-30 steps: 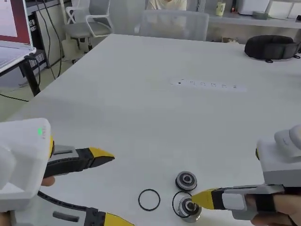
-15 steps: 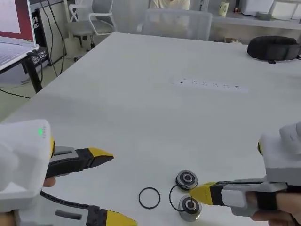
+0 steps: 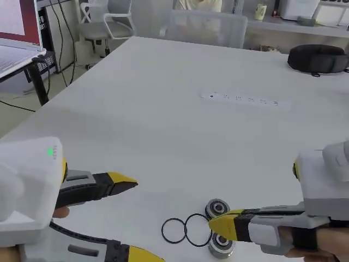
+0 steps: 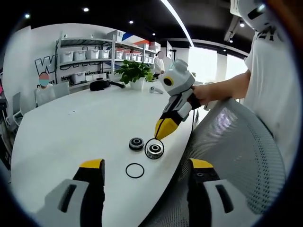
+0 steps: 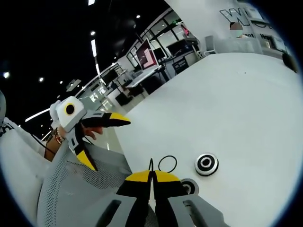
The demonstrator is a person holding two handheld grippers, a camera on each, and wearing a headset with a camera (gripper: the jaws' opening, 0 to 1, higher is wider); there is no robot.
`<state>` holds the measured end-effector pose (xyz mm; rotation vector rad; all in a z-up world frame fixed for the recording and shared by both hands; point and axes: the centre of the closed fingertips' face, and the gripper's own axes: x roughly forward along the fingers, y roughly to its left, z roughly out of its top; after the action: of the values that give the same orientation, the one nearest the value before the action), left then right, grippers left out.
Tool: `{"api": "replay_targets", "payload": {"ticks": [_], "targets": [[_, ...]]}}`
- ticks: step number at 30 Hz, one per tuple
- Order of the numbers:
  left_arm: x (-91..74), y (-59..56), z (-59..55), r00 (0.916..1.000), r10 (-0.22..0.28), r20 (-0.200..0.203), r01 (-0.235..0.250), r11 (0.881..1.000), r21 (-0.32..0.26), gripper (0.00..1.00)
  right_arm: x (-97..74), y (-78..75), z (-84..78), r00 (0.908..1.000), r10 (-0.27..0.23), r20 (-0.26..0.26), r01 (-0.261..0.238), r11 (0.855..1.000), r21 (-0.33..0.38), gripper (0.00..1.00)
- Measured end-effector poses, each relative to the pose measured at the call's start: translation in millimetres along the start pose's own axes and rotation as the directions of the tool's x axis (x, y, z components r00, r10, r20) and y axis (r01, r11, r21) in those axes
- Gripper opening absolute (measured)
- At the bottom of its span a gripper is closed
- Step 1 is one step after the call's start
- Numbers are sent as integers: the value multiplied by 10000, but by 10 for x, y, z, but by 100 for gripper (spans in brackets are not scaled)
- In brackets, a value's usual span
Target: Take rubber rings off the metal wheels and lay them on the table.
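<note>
1. Black rubber forms the held ring (image 3: 197, 215), a thin loop pinched in the yellow tips of the right gripper (image 3: 217, 224). The jaws are pressed together on its edge, and the right gripper view shows the loop as a thin dark line rising from between the tips.
2. The near wheel (image 3: 221, 244), small and metal with a dark centre, lies flat on the white table (image 3: 163, 109) directly under the right gripper's tips.
3. In the head view the held ring reaches out to the left of the near wheel.
4. In the left gripper view the held ring overlaps the top of the near wheel. It looks lifted clear, though the angle is too poor to be sure the two are apart.
5. The loose ring (image 3: 162, 230) lies flat on the table farther left of the near wheel. It is just beside the held ring, and their outlines almost meet in the head view.
6. The far wheel (image 3: 217, 208) sits just beyond the near wheel, close to it, and is dark round its outer edge.
7. The left gripper (image 3: 144, 221) hovers well to the left of the near wheel, over the table's near edge. Its jaws are spread wide with nothing between them.
8. Far beyond the near wheel a white power strip (image 3: 242, 99) lies on the table. A black cushion (image 3: 318, 57) rests farther off to the right of it.
</note>
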<state>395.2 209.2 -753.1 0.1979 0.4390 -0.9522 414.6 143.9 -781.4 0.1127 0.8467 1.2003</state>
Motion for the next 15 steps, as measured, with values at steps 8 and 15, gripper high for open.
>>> {"api": "replay_targets", "payload": {"ticks": [8,15], "targets": [[10,-24,-7,9999,-172,1,172,9998,-44,69,45,32,166,9998,-156,-102,148,9971,-745,0],[7,-18,-12,9999,-157,-3,157,9999,-58,69,197,50,182,9981,-91,-613,16,9926,-1215,0]]}}
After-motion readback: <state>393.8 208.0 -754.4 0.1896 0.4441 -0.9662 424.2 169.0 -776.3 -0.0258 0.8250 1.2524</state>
